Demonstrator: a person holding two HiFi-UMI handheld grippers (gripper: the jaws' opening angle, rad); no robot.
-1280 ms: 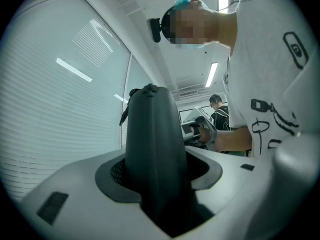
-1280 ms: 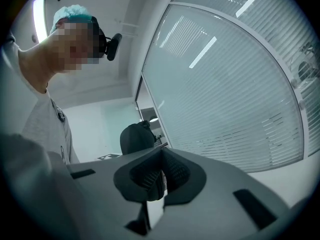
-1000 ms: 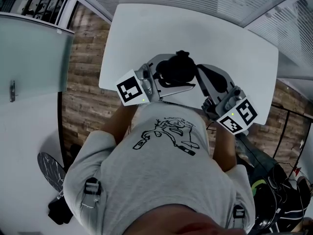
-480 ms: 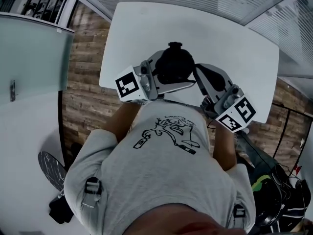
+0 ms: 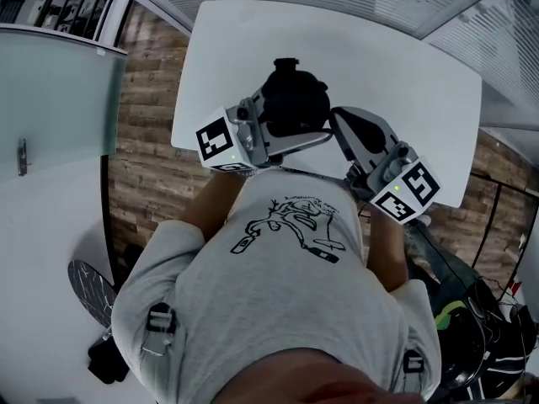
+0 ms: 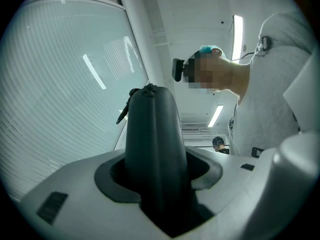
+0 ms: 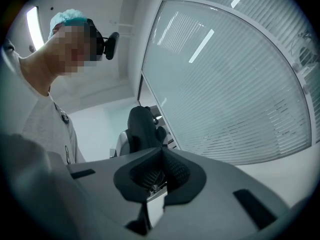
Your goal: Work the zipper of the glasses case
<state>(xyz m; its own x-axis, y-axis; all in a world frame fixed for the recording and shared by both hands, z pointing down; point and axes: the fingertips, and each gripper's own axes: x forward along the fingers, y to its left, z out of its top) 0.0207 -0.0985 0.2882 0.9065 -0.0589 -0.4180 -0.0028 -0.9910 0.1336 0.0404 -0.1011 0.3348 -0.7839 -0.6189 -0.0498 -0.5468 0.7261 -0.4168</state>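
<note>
L gripper, clamped on the dark glasses case, has tipped it up & farther over the table near edge, R gripper shut empty just right, so zip pull not yet taken.
</note>
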